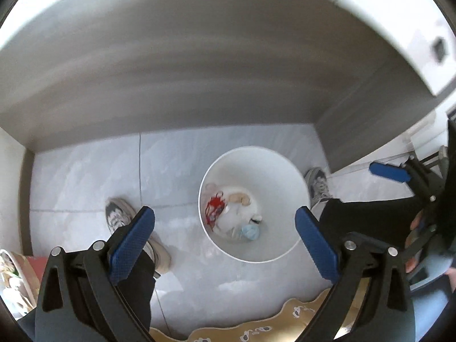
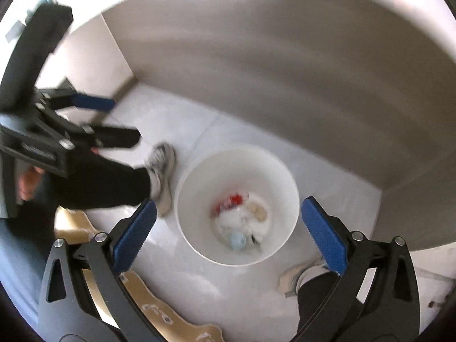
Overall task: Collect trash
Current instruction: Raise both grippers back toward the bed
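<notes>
A white round bin (image 1: 287,171) stands on the pale tiled floor, seen from above in both views (image 2: 196,176). Inside lie pieces of trash (image 1: 230,213): a red and white wrapper, white crumpled paper, a beige item and a light blue wad (image 2: 238,240). My left gripper (image 1: 225,239) is open and empty, high above the bin. My right gripper (image 2: 229,230) is open and empty, also high above the bin. The right gripper shows at the right edge of the left wrist view (image 1: 404,176). The left gripper shows at the left of the right wrist view (image 2: 111,122).
The person's sneakers (image 1: 119,216) (image 1: 317,183) stand on either side of the bin. A grey wall (image 1: 199,71) runs behind it. A tan patterned edge (image 1: 299,313) lies below the grippers. A bowl-like item (image 1: 11,279) sits at the lower left.
</notes>
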### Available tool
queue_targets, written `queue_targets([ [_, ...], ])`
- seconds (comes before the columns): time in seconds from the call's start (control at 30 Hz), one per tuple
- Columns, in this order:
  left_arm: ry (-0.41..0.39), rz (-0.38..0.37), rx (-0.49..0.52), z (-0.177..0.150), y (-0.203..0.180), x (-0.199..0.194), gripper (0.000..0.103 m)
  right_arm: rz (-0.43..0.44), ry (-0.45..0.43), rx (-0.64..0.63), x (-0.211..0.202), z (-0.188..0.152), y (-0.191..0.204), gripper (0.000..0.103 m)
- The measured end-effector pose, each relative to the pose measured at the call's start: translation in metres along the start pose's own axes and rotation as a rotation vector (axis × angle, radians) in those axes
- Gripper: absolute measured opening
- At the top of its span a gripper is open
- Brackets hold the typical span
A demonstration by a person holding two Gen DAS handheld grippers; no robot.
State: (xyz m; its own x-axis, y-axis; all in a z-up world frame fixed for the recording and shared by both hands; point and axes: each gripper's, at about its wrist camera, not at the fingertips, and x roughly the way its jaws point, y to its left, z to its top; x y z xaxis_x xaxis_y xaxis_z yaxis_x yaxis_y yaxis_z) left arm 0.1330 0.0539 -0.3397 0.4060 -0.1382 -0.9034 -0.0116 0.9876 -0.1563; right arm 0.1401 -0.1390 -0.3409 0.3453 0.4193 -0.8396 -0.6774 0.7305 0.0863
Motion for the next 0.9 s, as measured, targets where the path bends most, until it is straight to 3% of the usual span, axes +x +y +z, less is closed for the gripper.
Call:
queue_targets([
  [0.23, -0.115, -0.004, 0.051, -0.022, -0.036, -0.085, 0.097, -0.013, -0.163, 0.001, -0.103, 0.005, 0.016, 0.098],
  [0.4, -0.243, -0.028, 0.096, -0.019, -0.063, -0.15, 0.097, -0.046, -0.278, 0.014, -0.163, 0.017, 0.021, 0.098],
  [0.67, -0.401, 0.02, 0.134, 0.013, -0.09, -0.239, 0.097, -0.055, -0.495, 0.004, -0.257, 0.047, 0.021, 0.098],
  [0.9, -0.483, 0.049, 0.152, 0.05, -0.102, -0.278, 0.097, -0.06, -0.612, 0.004, -0.312, 0.075, 0.019, 0.098],
])
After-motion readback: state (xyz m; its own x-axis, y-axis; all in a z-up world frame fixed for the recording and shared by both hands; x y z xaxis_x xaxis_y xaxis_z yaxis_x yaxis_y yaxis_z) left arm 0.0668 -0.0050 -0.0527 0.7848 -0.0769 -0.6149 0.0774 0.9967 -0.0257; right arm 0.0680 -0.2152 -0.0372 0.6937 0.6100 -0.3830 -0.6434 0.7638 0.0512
